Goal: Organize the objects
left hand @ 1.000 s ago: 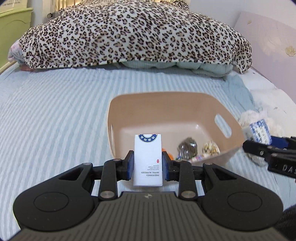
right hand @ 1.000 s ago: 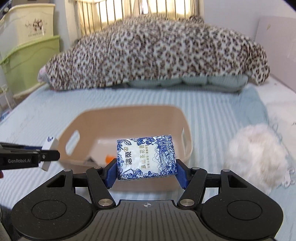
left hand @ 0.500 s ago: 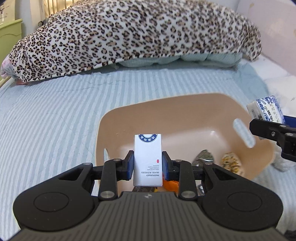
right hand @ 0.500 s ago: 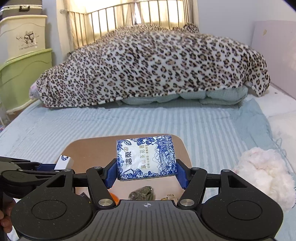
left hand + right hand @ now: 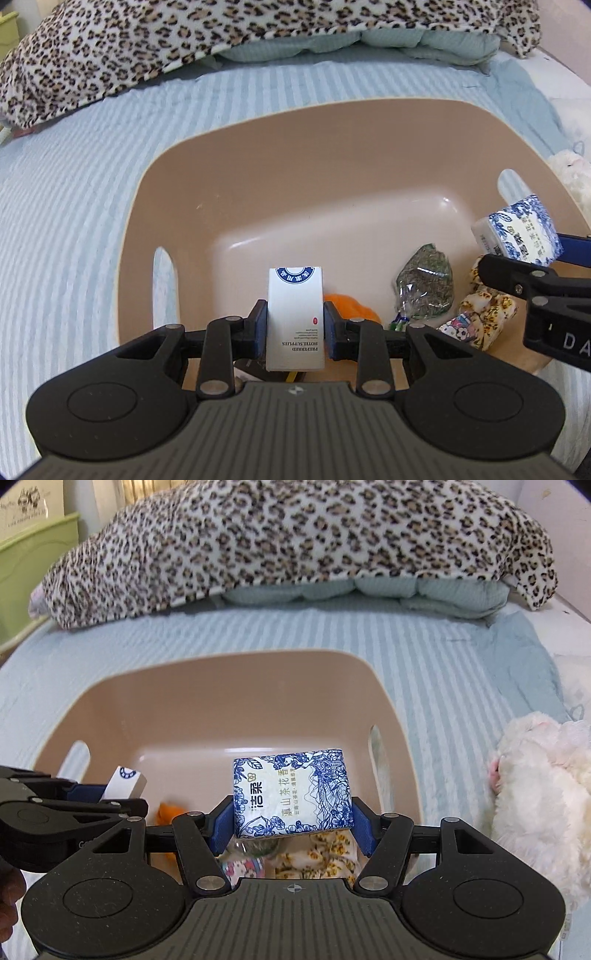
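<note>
My left gripper (image 5: 295, 325) is shut on a white hotel-supplies box (image 5: 295, 317) and holds it over the near part of the tan basket (image 5: 258, 158). My right gripper (image 5: 293, 819) is shut on a blue-and-white tissue pack (image 5: 291, 794), also over the basket (image 5: 207, 701). The tissue pack shows at the right in the left wrist view (image 5: 517, 232). The white box shows at the left in the right wrist view (image 5: 123, 782). In the basket lie an orange item (image 5: 351, 306), a green packet (image 5: 424, 284) and patterned cloth (image 5: 487, 314).
The basket sits on a blue striped bed sheet (image 5: 74, 184). A leopard-print blanket (image 5: 295, 542) lies across the far end. A white plush toy (image 5: 539, 797) lies to the right of the basket. A green cabinet (image 5: 33, 565) stands at the far left.
Both grippers have moved forward and down over the basket, each still holding its object. The basket now fills more of both views.
</note>
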Tool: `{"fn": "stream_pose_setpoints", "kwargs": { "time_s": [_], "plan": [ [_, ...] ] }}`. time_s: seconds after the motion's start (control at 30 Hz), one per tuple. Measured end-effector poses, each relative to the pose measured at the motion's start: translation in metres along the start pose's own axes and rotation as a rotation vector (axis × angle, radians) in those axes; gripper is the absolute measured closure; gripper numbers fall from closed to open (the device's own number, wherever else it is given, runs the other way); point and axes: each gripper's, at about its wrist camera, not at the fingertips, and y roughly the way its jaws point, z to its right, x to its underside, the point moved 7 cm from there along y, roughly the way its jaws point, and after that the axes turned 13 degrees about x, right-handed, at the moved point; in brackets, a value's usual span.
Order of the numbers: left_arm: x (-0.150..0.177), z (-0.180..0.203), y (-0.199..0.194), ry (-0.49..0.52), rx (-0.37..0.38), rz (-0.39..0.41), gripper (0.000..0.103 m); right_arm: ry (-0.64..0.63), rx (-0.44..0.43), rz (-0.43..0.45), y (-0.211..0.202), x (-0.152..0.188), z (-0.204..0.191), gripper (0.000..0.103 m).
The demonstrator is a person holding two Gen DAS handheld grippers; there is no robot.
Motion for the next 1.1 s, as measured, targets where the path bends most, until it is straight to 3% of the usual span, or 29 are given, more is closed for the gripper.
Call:
{"fn": "stream_pose_setpoints", "kwargs": {
  "time_s": [0.07, 0.1, 0.13, 0.23, 0.47, 1.1],
  "plan": [
    [0.002, 0.0, -0.001, -0.009, -0.003, -0.003, 0.063, -0.005, -0.003, -0.008, -0.001, 0.0, 0.0, 0.042],
    [0.002, 0.0, -0.003, -0.013, -0.001, -0.003, 0.044, 0.001, -0.007, -0.01, -0.003, 0.0, 0.001, 0.038],
    [0.002, 0.0, -0.006, -0.02, 0.006, 0.008, 0.035, 0.008, -0.009, -0.008, -0.005, 0.0, 0.002, 0.035],
    [0.002, 0.003, -0.014, -0.027, 0.024, 0.025, 0.029, 0.023, -0.012, 0.0, -0.015, -0.001, 0.007, 0.03],
    [0.003, 0.006, -0.033, -0.015, -0.009, 0.052, 0.026, 0.049, -0.016, 0.019, -0.037, -0.004, 0.014, 0.015],
    [0.036, 0.009, -0.123, -0.03, -0.05, 0.181, 0.021, 0.075, -0.025, 0.071, -0.113, 0.02, 0.029, 0.011]
  ]
}}
